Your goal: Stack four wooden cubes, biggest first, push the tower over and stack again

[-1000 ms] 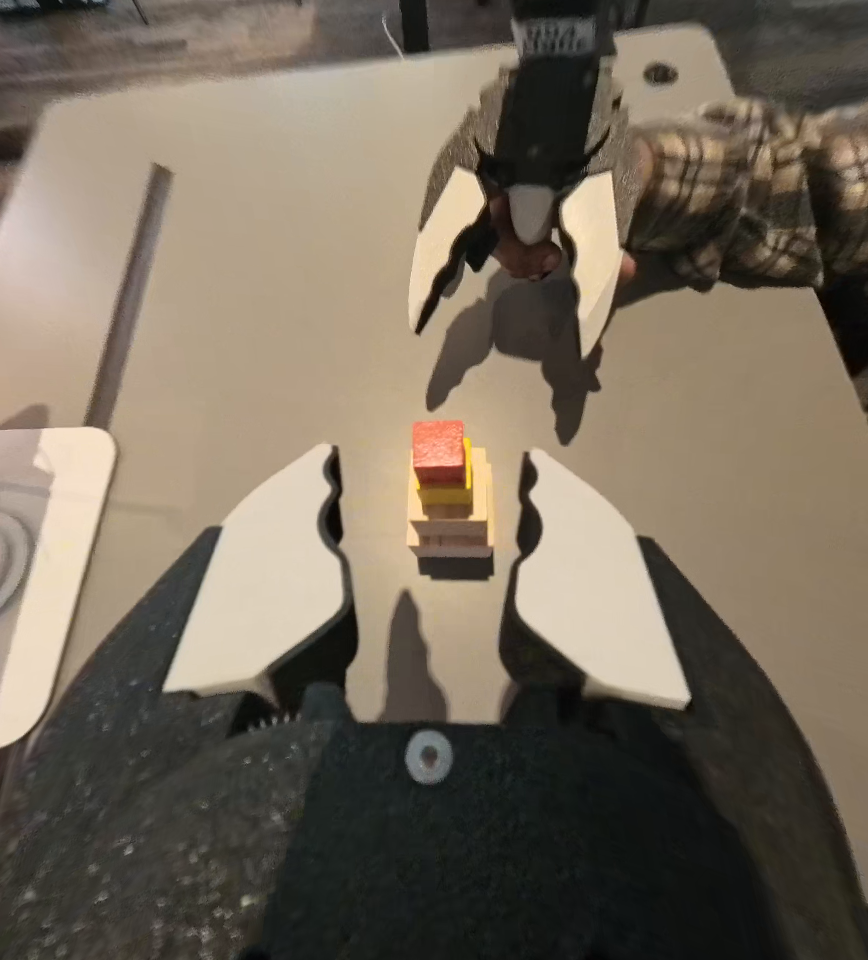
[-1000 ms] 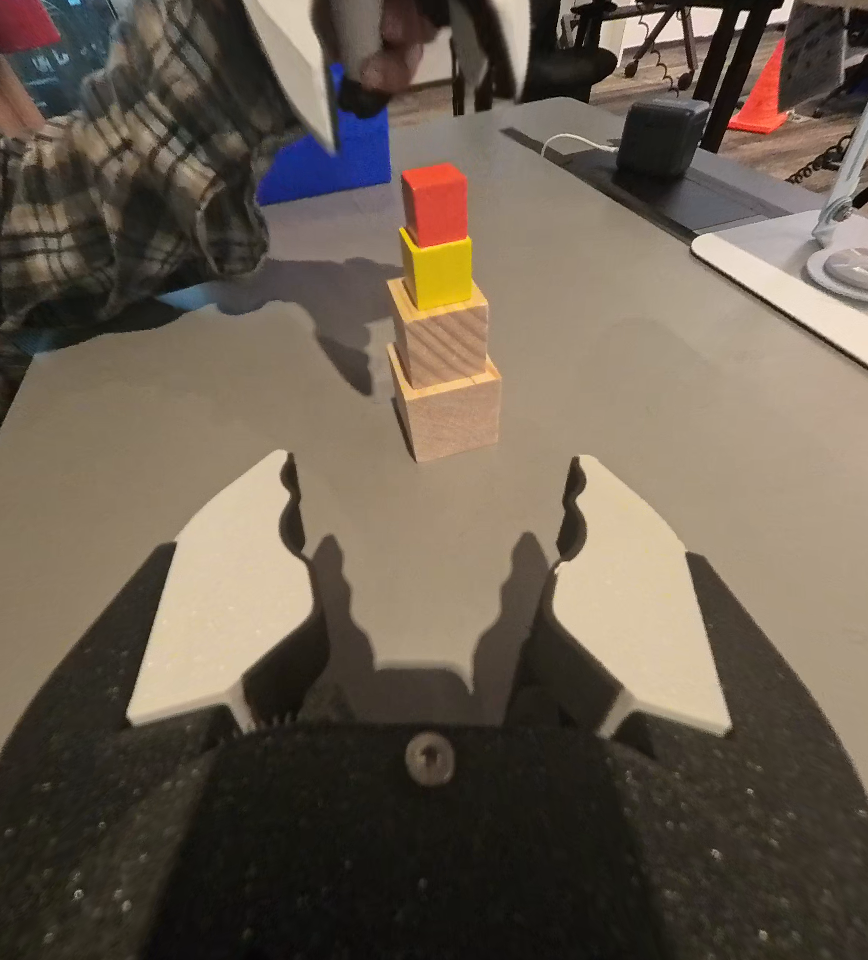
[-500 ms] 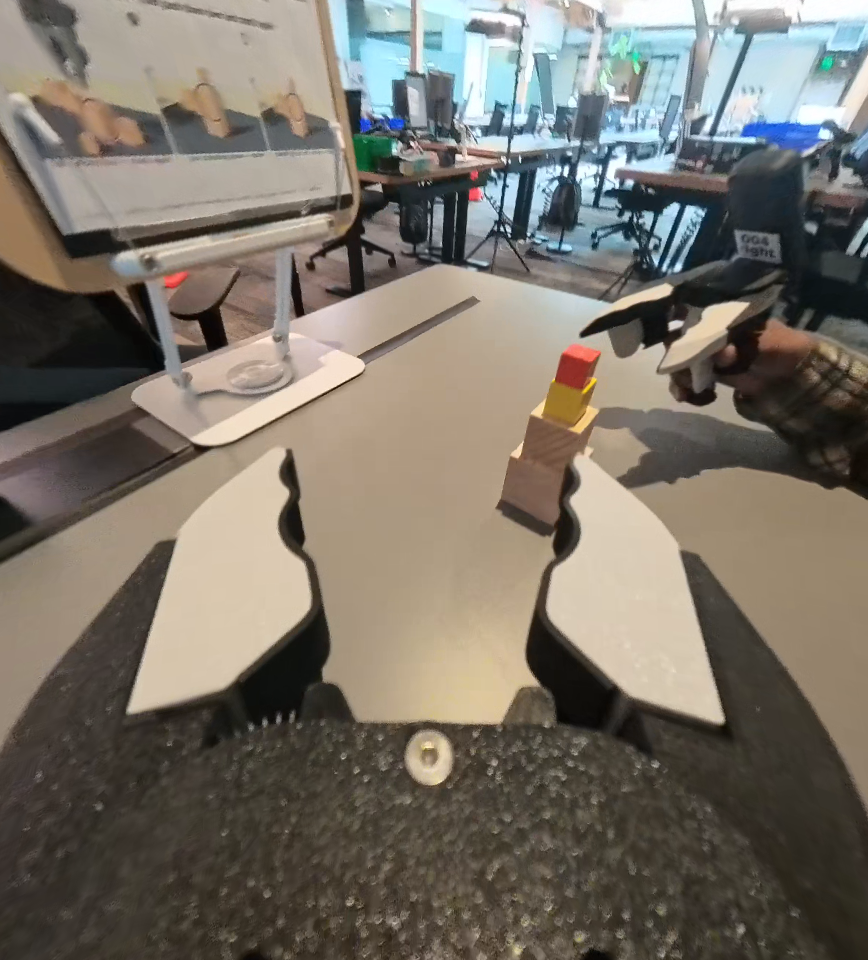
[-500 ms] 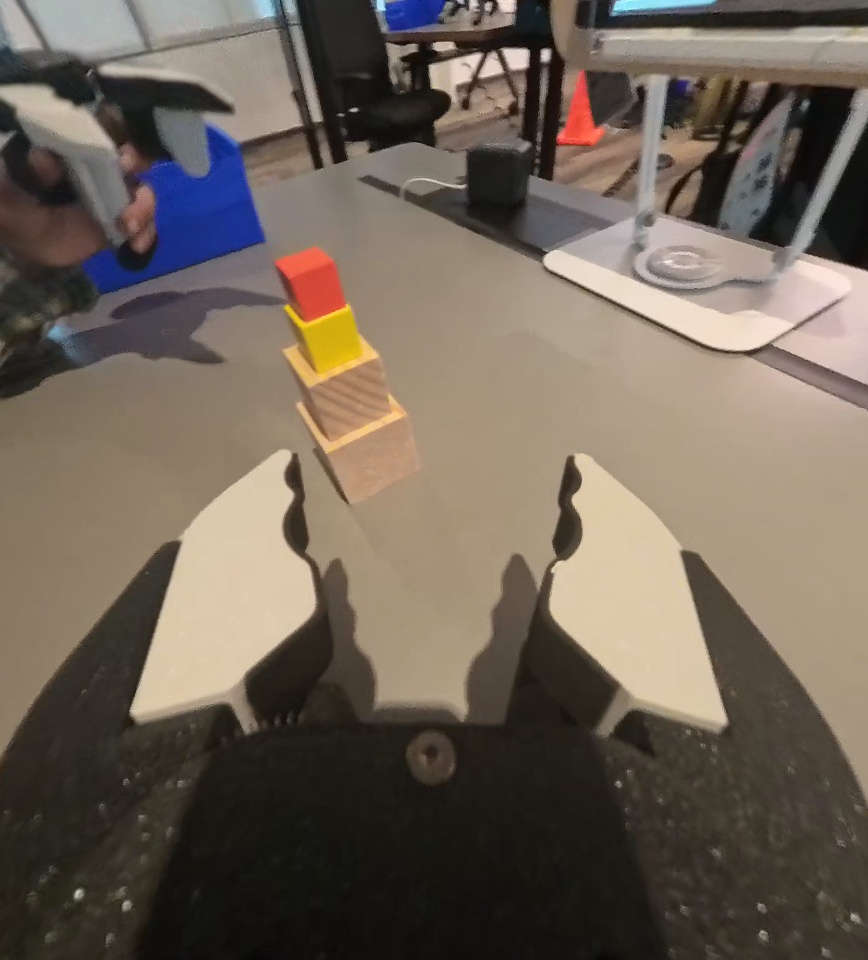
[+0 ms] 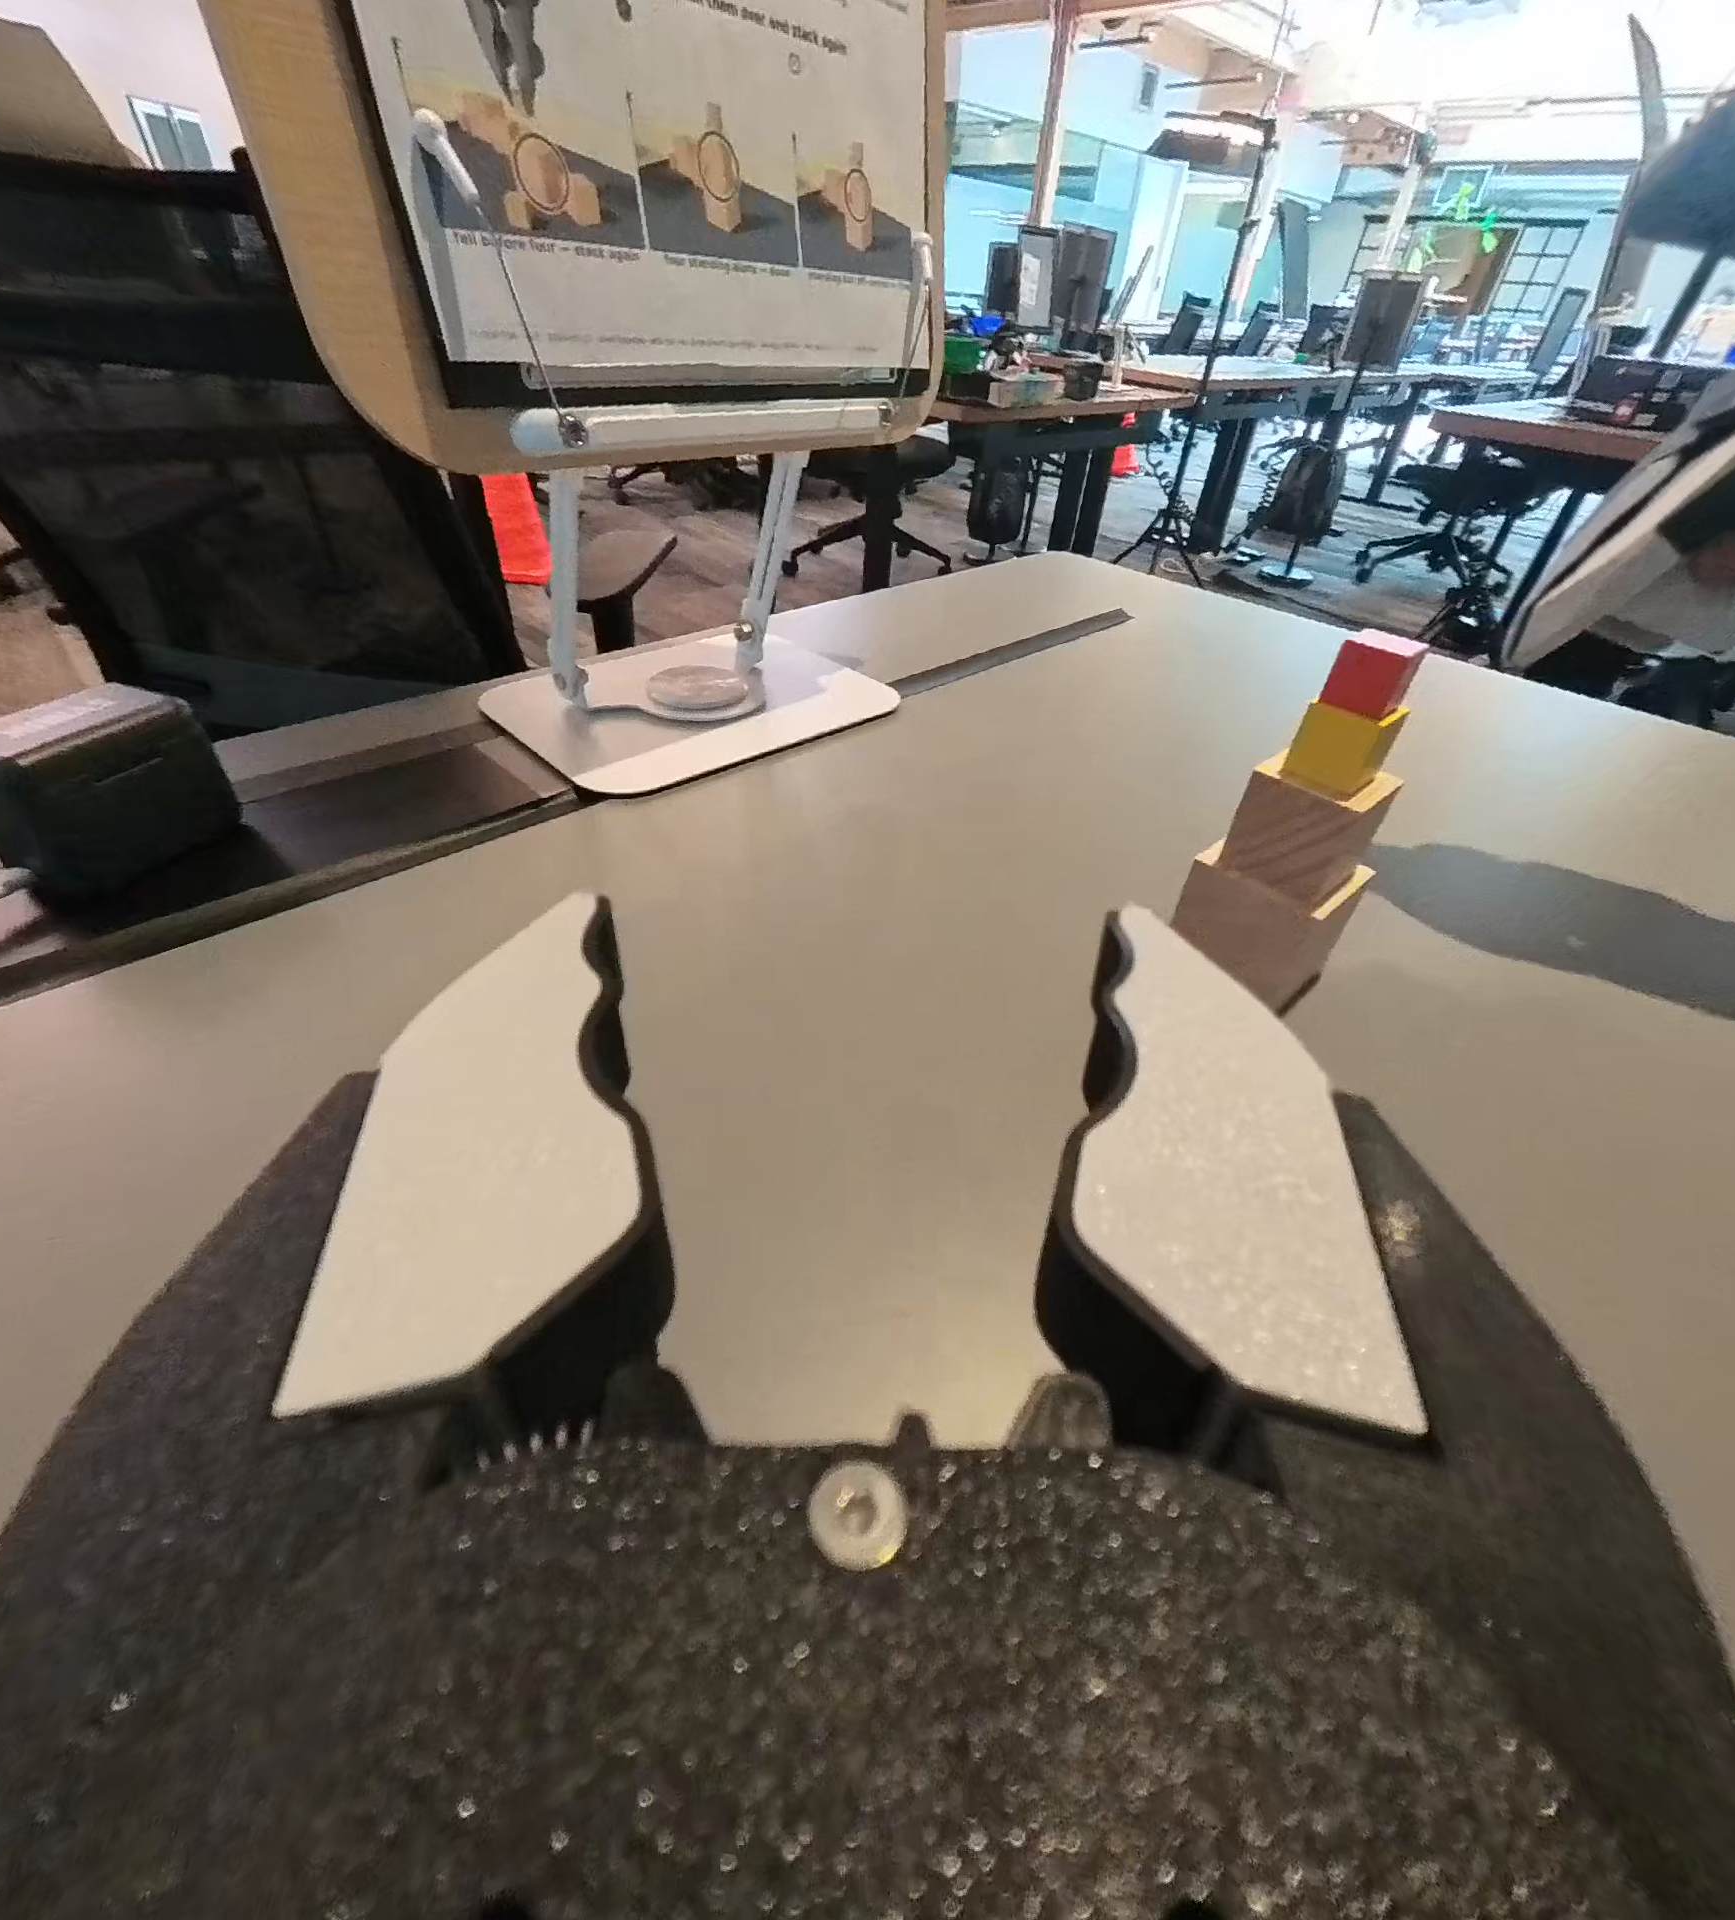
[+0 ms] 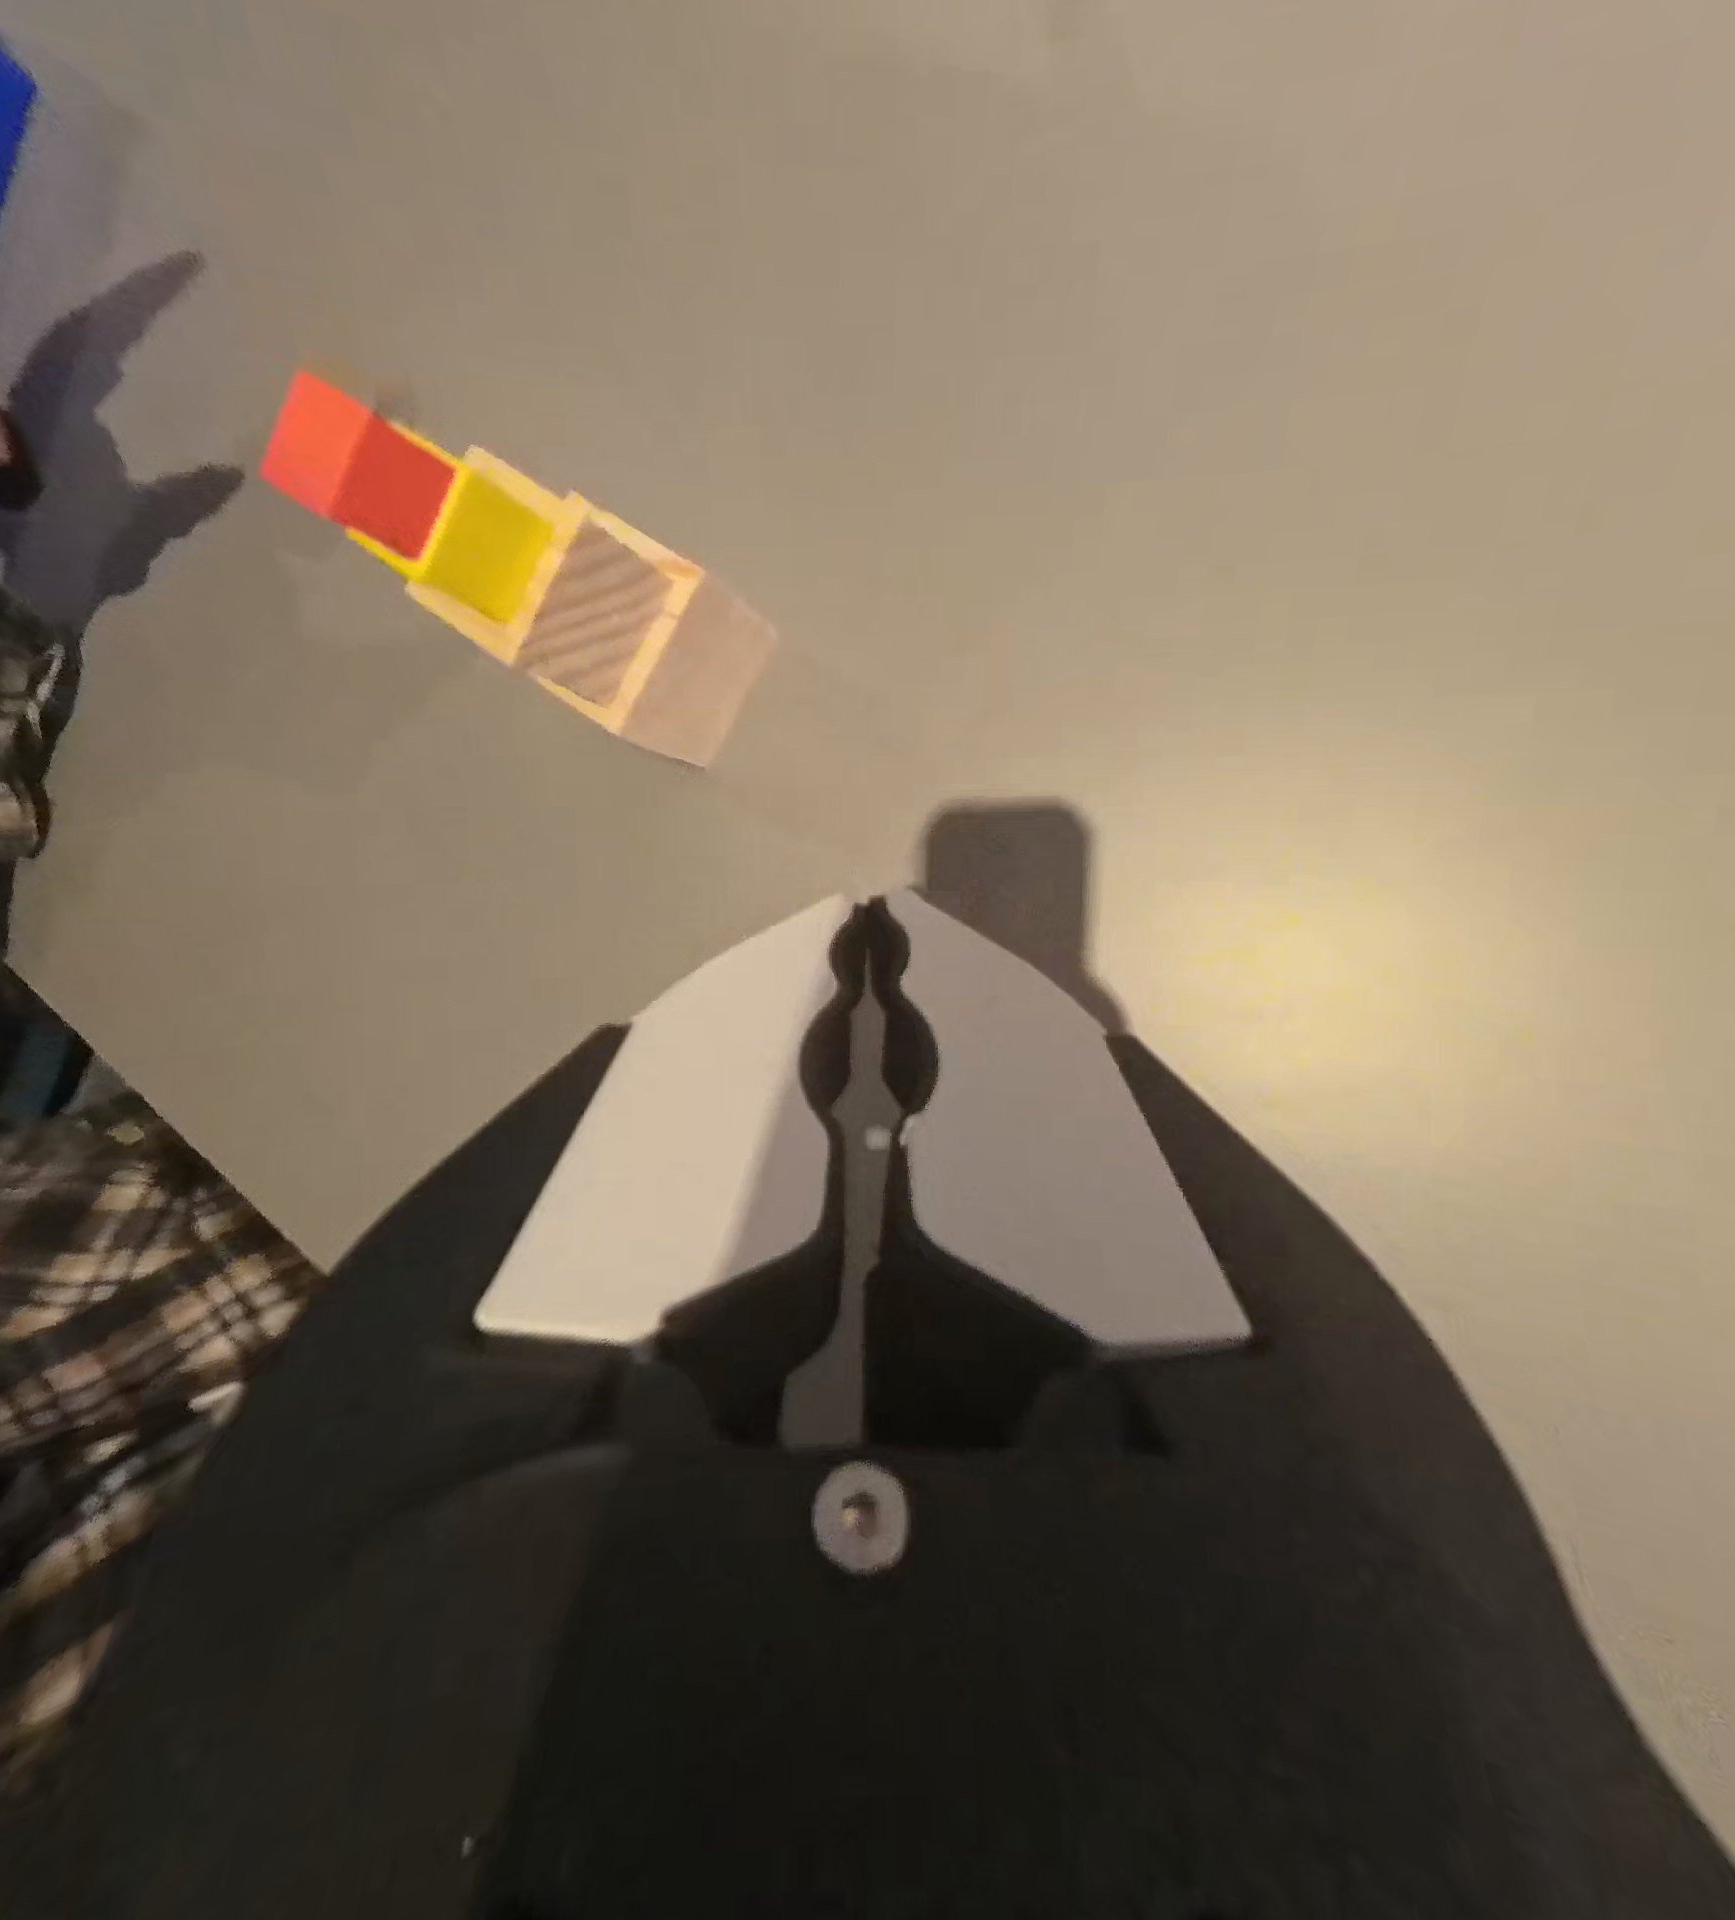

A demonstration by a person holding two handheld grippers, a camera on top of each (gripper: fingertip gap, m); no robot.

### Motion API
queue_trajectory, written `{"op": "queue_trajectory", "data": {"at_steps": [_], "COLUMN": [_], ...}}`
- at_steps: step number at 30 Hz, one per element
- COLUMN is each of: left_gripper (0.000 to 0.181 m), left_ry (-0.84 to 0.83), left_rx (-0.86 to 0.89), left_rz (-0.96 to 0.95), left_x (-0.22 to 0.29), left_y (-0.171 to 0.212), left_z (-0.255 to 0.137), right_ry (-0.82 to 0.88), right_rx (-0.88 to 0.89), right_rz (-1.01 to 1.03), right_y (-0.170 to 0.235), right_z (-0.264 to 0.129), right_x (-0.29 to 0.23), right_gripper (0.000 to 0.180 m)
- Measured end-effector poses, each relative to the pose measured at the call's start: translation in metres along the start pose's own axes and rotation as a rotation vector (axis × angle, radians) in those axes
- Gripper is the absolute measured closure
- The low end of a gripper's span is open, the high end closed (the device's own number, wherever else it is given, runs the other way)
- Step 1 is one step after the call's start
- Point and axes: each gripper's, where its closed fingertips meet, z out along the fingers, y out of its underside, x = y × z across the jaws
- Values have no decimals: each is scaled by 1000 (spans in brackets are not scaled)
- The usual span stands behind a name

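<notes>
Tower (image 5: 1299,821) stands complete – four cubes. Left gripper (image 5: 858,961) gapes empty, right gripper (image 6: 868,909) pinched closed on nothing – prob the knock-over's next, needs a sideways nudge.

Both your grippers look the same: left gripper (image 5: 858,1029) and right gripper (image 6: 868,914) have pale grey fingers (image 5: 489,1164) with wavy black inner edges, a speckled black body, one silver screw (image 6: 858,1522) at center. Your sleeve (image 6: 21,1299) is brown-and-cream plaid.
</notes>
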Motion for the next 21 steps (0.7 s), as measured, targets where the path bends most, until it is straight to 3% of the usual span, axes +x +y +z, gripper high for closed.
{"op": "queue_trajectory", "data": {"at_steps": [9,21], "left_gripper": [101,105], "left_ry": [-20,-32], "left_rx": [-14,23], "left_rz": [-12,36], "left_x": [-7,-3], "left_y": [2,-13], "left_z": [-3,-11], "right_ry": [-59,-214], "right_rx": [-146,-158], "right_rz": [385,411], "right_y": [-5,-37], "right_z": [44,100], "right_x": [-26,-85], "right_gripper": [180,180]}}
